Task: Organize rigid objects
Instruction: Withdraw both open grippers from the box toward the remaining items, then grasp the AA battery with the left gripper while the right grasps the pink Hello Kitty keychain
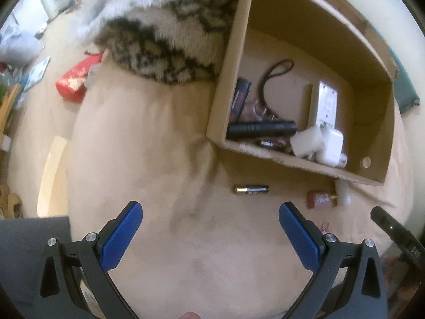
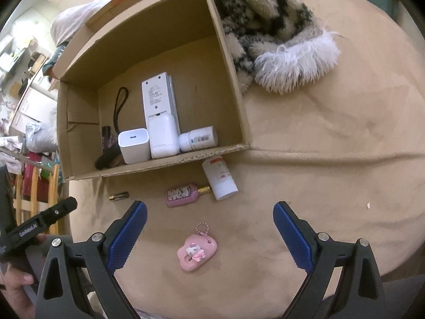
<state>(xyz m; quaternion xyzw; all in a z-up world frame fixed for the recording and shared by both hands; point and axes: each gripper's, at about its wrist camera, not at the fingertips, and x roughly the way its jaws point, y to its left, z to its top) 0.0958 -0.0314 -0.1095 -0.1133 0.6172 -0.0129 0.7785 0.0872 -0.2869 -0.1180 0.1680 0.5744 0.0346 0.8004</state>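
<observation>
2 chargers (image 2: pixel 133 145), 1 battery (image 1: pixel 251 189), 1 box (image 2: pixel 148 164)

A: The cardboard box (image 2: pixel 148 34) looks matt and rough-edged; inside it the chargers (image 2: pixel 134 145) are glossy white plastic.

B: Beside the box, the tan cover (image 2: pixel 318 159) is soft matt cloth, the blanket (image 2: pixel 265 21) shaggy.

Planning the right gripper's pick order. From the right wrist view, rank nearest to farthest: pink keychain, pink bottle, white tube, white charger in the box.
1. Pink keychain, between the open right gripper's fingers.
2. Pink bottle, ahead, slightly left.
3. White tube, beside the bottle's cap, marginally farther.
4. White charger, inside the cardboard box, left.
</observation>
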